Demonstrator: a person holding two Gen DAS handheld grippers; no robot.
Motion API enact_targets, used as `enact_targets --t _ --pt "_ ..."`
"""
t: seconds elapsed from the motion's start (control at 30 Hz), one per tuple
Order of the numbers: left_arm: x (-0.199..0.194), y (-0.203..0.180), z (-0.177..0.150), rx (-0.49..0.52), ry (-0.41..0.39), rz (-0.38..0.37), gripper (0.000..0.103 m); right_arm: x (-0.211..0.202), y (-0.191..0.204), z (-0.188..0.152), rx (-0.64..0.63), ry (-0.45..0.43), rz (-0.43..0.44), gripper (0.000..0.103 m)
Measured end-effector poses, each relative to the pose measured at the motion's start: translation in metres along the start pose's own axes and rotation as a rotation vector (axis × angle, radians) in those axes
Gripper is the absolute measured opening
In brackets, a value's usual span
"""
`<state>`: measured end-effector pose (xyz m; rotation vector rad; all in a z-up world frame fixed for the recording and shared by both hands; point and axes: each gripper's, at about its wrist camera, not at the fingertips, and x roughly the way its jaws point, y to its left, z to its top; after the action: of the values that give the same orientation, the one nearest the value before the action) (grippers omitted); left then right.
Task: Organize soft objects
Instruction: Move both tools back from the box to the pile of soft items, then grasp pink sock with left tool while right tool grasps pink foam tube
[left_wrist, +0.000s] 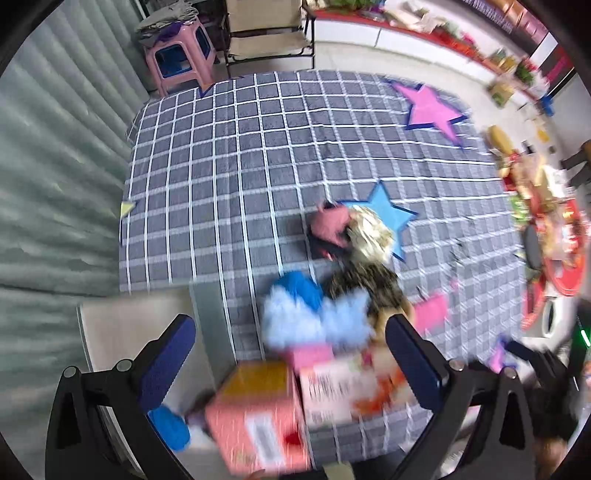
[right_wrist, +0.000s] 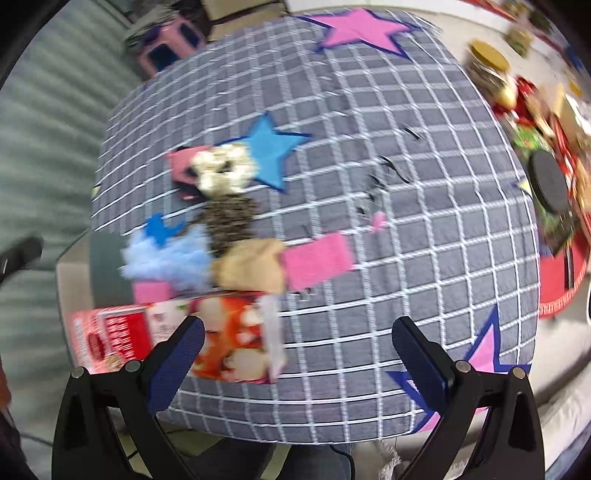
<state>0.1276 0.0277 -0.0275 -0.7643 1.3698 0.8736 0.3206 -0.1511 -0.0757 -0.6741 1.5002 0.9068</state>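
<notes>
— What soft things lie on the counter?

— A loose row near its left edge. Farthest in, a pink piece (right_wrist: 183, 162) touching a cream, fluffy, crumpled one (right_wrist: 221, 170). Just nearer, a dark speckled piece (right_wrist: 231, 221).

— And toward the near edge?

— A pale blue fluffy piece (right_wrist: 166, 258) with a bright blue one (right_wrist: 160, 229) against its far side. Beside it a tan piece (right_wrist: 251, 266), and touching that, a flat pink rectangle (right_wrist: 317, 260) reaching toward the middle. A smaller pink piece (right_wrist: 153, 291) sits just nearer than the pale blue. All blurred; shapes unclear.
</notes>
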Motion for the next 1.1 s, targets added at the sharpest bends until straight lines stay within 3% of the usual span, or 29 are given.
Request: enact_targets --t 0.2,0.43,0.53,0.73,0.83,1.0,1.1 --pt "0.075 -0.016 0.052 0.088 0.079 0.175 0.103 0.018 -0.033 0.006 0.042 0.031 0.018 0.102" --pt "0.146 -0.024 0.072 0.090 0.177 0.240 0.103 0.052 -0.045 0.024 0.026 0.062 0.001 0.102" --pt "0.161 -0.028 0.074 0.099 0.193 0.232 0.103 0.073 -0.040 0.034 -0.032 0.069 -0.054 0.102" --pt "0.183 -0.030 0.079 0.101 0.228 0.218 0.103 0.111 -0.015 0.038 -0.202 0.122 -0.070 0.102" --pt "0.188 -0.029 0.079 0.110 0.226 0.224 0.103 0.125 -0.009 0.039 -0.255 0.120 -0.135 0.102" --pt "0.187 -0.029 0.079 0.112 0.215 0.199 0.103 0.106 -0.052 0.050 -0.121 0.033 -0.213 0.102" --pt "0.187 -0.040 0.080 0.133 0.213 0.193 0.103 0.099 -0.080 0.056 -0.046 0.034 -0.111 0.102"
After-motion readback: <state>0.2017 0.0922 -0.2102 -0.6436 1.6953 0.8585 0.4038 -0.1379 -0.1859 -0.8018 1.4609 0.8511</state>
